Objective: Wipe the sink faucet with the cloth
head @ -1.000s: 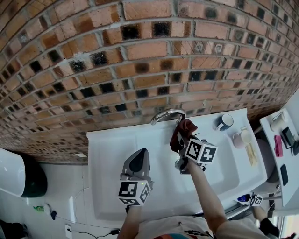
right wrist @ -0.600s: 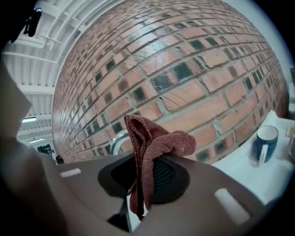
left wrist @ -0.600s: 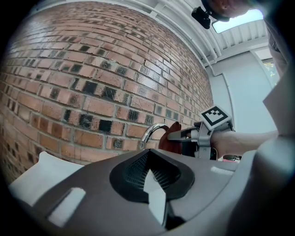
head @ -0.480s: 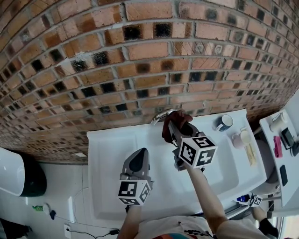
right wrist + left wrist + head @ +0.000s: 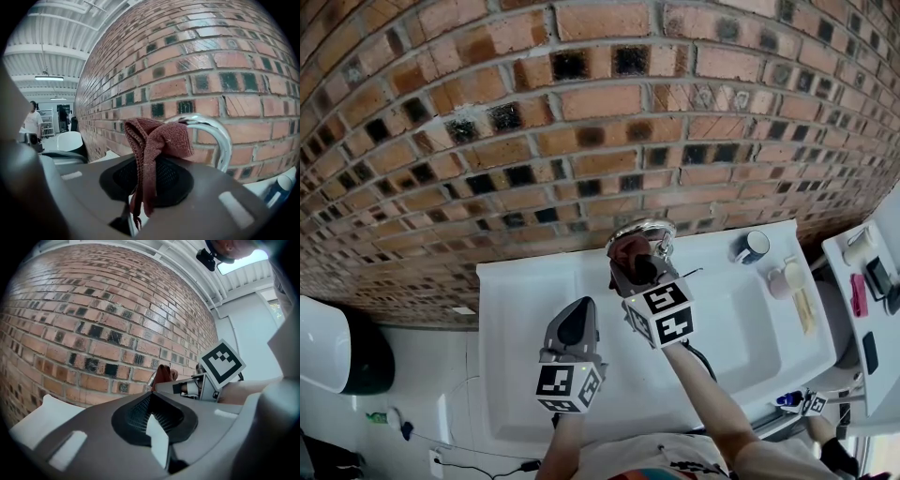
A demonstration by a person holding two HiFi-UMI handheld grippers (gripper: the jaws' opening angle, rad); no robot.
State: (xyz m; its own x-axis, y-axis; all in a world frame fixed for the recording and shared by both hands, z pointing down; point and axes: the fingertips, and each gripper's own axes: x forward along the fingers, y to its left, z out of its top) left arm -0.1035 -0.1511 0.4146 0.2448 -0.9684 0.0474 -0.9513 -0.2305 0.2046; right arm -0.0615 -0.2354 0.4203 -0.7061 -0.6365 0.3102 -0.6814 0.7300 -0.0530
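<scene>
right gripper (image 5: 630,267) fingers clamp the cloth (image 5: 157,138), pressed against the faucet (image 5: 221,138) arch at the sink's (image 5: 750,328) back edge. left gripper (image 5: 579,314) hovers over the sink's left side, fingers together, empty.

left gripper (image 5: 581,309): jaws together, held low; right gripper (image 5: 636,268): extended forward, clamped on cloth (image 5: 626,249)

Brick wall (image 5: 581,112) backs faucet (image 5: 639,225) — sink basin (image 5: 741,323) open.
</scene>
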